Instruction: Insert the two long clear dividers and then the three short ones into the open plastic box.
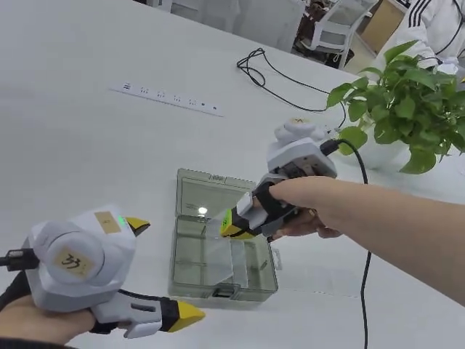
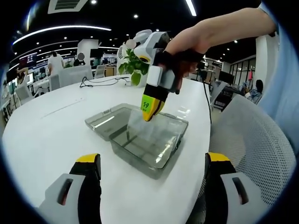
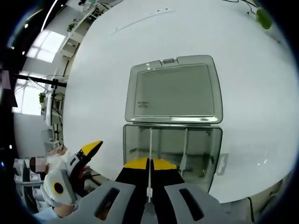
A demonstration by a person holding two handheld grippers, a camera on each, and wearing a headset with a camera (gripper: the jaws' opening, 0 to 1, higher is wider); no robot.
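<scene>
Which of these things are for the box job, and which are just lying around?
For the job:
- the open box
- the clear divider
- the right claw, pinching that divider over the box

Just lying about:
- the power strip
- the potted plant
- the mesh chair

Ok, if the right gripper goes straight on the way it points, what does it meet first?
Probably the floor of the open box: the clear divider in the right gripper leads down into it, beside another divider. Depth is unclear.
</scene>
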